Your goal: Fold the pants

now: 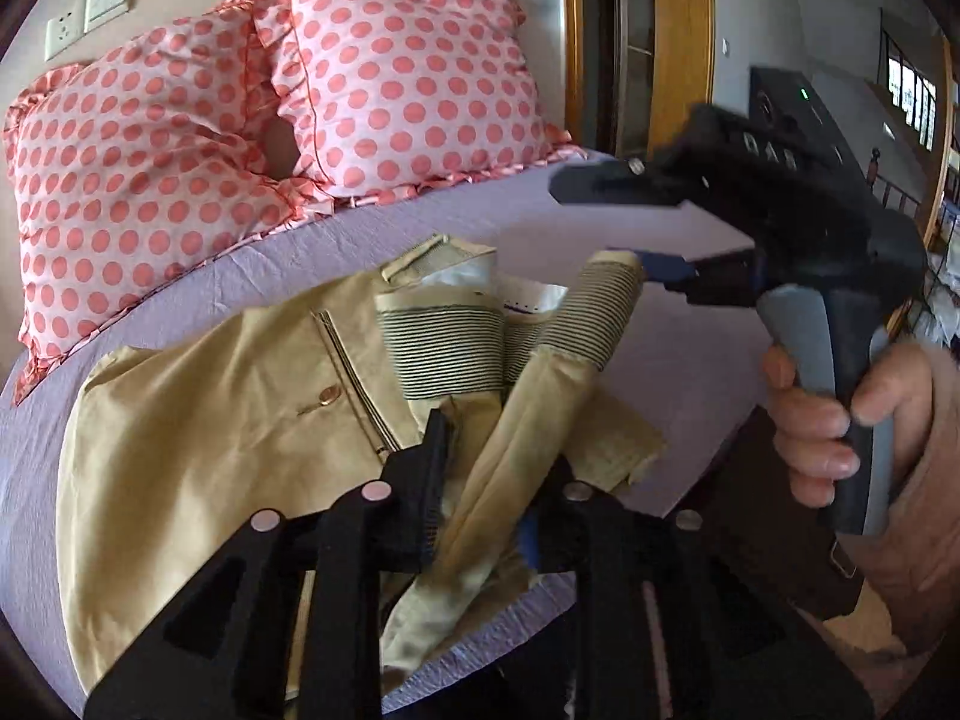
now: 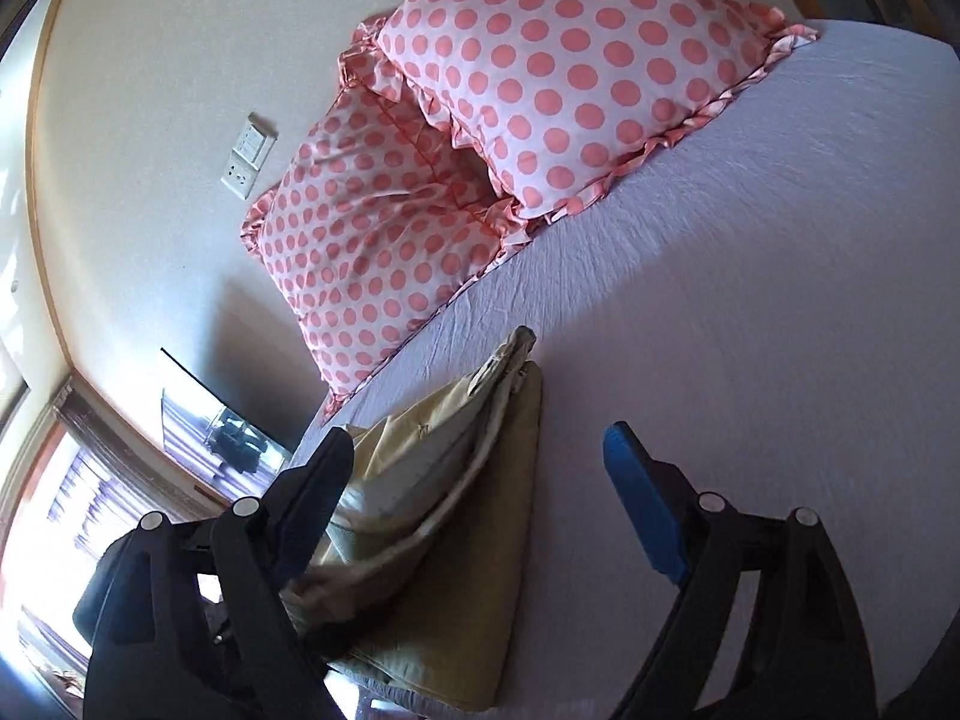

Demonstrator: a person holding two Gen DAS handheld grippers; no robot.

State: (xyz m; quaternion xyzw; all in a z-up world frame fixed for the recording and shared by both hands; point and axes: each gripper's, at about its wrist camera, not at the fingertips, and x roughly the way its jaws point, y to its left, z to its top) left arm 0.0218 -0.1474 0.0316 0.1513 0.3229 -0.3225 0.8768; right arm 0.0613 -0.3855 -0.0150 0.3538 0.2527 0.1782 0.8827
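Note:
Tan pants (image 1: pixel 228 420) with a striped elastic waistband (image 1: pixel 444 348) lie on the lilac bed sheet (image 1: pixel 150 312). My left gripper (image 1: pixel 498 486) is shut on a bunched fold of the pants' cloth near the waist. My right gripper (image 1: pixel 606 222) shows in the left wrist view, held in a hand above the waistband's right end, jaws wide apart and empty. In the right wrist view the pants (image 2: pixel 456 570) lie between and below the open right gripper (image 2: pixel 480 492), whose left finger (image 2: pixel 312 504) touches the cloth.
Two pink polka-dot pillows (image 1: pixel 396 78) (image 1: pixel 132 192) lean against the wall at the bed's head. A wooden door frame (image 1: pixel 678 48) stands to the right. Wall sockets (image 2: pixel 246 156) are left of the pillows. Bare sheet (image 2: pixel 750 300) spreads right of the pants.

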